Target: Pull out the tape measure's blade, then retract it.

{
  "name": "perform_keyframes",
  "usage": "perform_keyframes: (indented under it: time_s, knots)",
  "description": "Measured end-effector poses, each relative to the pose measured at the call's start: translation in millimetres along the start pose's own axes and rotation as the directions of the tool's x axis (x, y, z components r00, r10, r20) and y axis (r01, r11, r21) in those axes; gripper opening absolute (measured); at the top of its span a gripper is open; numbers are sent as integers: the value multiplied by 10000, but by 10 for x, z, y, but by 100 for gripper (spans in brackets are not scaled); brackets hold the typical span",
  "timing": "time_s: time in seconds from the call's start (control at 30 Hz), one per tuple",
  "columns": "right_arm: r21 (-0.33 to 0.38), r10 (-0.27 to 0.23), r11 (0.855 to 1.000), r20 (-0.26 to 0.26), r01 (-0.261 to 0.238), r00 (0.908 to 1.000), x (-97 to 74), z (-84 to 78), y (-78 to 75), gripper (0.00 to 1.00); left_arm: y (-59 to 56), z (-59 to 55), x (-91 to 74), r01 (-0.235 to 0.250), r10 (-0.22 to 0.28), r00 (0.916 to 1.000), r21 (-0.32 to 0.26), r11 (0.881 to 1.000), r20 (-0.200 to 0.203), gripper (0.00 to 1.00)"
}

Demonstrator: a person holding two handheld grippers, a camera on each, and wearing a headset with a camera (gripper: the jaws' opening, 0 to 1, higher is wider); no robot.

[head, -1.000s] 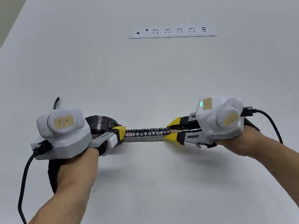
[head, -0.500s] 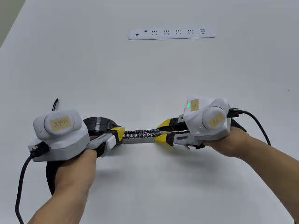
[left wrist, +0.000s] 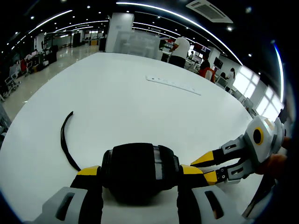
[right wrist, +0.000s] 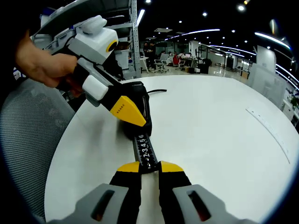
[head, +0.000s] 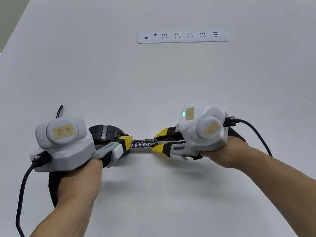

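Now the right gripper (head: 159,141) has its yellow-tipped jaws pinched together on the free end of the blade (head: 142,143). In the right gripper view (right wrist: 149,168) the two tips meet over the black blade (right wrist: 145,147), whose white numerals run away from them toward the case. Only a short stretch of blade is out, and it lies flat just above the table (head: 148,79).

The left gripper (head: 121,143) clamps the tape measure (head: 104,132) by its sides. In the left gripper view (left wrist: 140,186) the black, rounded tape measure (left wrist: 140,158) sits squeezed between the two jaws and rests on the white surface. Its mouth faces the right gripper, which enters that view from the right. From the right gripper view the tape measure (right wrist: 138,100) sits at the far end of the blade, gripped by the other tool.

A black cord (left wrist: 65,140) curls on the table beside the case. Each tool is held by a hand, the left hand (head: 81,177) near the table's front edge and the right hand (head: 224,150) opposite it. A white power strip (head: 182,35) lies well apart at the far side.
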State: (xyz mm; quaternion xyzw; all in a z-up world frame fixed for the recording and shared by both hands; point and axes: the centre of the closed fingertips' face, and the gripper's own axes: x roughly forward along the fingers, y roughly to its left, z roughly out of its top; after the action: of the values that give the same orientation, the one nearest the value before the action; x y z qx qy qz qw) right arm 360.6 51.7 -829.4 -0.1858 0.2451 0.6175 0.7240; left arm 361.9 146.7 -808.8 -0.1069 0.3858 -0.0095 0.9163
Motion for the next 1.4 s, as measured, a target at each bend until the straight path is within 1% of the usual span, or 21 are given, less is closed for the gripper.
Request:
perform_keyframes:
  time_s: [0.43, 0.73, 0.83, 0.9, 1.07, 1.27, 1.4]
  knots:
    - [-114, 102, 9999, 69, -101, 9999, 208, 147, 70, 12, 1, 5, -4, 41, -41, 10000, -75, 10000, 5, 61]
    - [-386, 215, 9990, 37, -214, 9998, 344, 237, 118, 12, -2, 6, -3, 64, -64, 10000, -127, 9999, -4, 61]
    - [-577, 267, 9980, -96, -272, 9996, 354, 233, 126, 12, -5, 1, -2, 56, -56, 10000, -60, 10000, -21, 61]
    - [-565, 268, 9980, -56, -270, 9996, 349, 235, 124, 12, -4, 4, -3, 49, -49, 10000, -127, 9999, 8, 61]
    - [-617, 322, 9975, -151, -331, 9994, 358, 225, 131, 13, -6, 2, -3, 65, -65, 10000, -61, 10000, 1, 62]
    - [-1003, 349, 9942, -302, -377, 9989, 374, 225, 144, 13, -7, -3, 1, 65, -65, 10000, 75, 10000, 8, 62]
    - [-1043, 332, 9939, -312, -363, 9990, 375, 227, 143, 13, -9, 0, -3, 84, -84, 10000, 76, 9999, 12, 62]
